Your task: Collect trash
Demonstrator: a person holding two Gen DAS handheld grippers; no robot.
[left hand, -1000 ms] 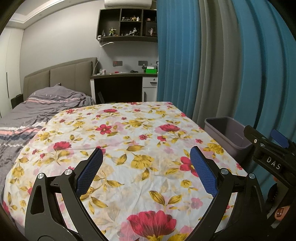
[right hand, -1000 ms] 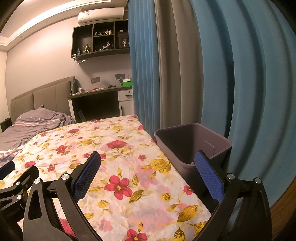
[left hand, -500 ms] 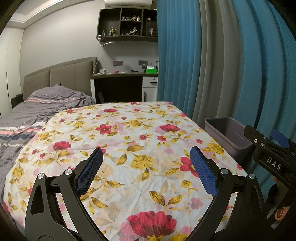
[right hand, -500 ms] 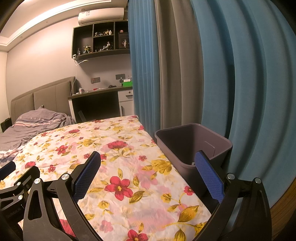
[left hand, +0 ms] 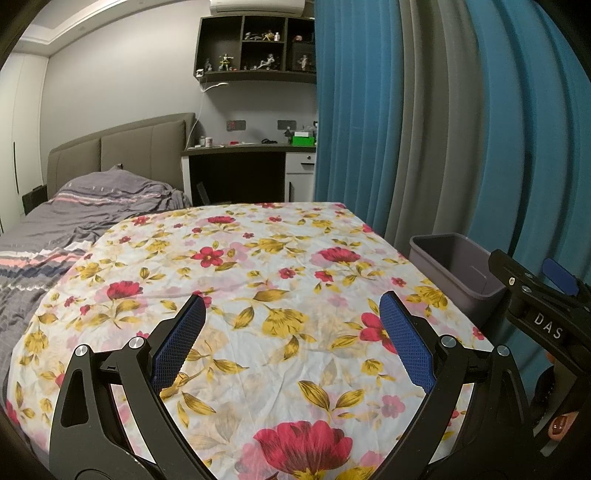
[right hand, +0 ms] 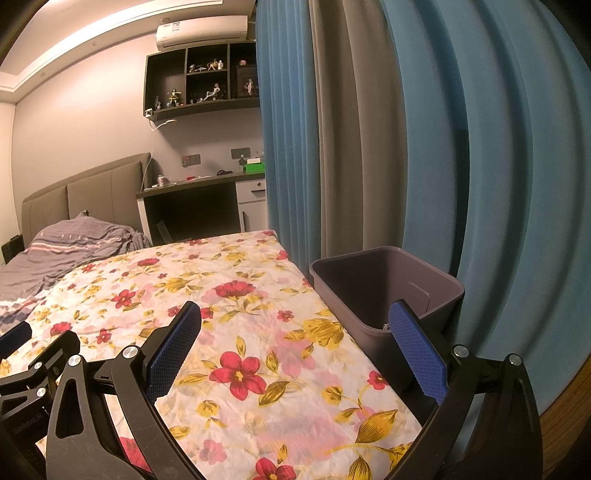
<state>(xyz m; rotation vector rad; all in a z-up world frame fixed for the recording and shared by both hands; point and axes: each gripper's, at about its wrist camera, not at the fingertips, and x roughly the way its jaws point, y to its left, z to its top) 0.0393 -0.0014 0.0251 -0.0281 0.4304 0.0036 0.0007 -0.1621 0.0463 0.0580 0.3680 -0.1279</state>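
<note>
Closest to me, the left gripper (left hand: 291,332) hangs over the flowered sheet (left hand: 258,280) with its jaws spread wide and nothing between the blue pads (left hand: 177,343). The right gripper (right hand: 295,336) is held just beside it, to its right, jaws likewise spread wide and empty; its black frame shows at the right edge of the left wrist view, with a fingertip of the person's hand (left hand: 559,430) tucked under it.

The sheet lies wrinkled but bare across the near end of the bed; I see no loose trash on it. Just off its right edge stands the grey bin (right hand: 384,291), open-topped, set against the blue and grey curtains (right hand: 461,147). Something small and pale lies at the bottom of the bin, mostly hidden behind the right pad; I cannot tell what it is.

Further up the bed a grey striped blanket (left hand: 85,214) lies rumpled in front of the padded headboard (left hand: 122,147). Beyond that is a dark desk (left hand: 240,170) with small items and a green box (left hand: 303,139), then wall shelves (left hand: 258,48) of figurines under an air conditioner (right hand: 201,32).
</note>
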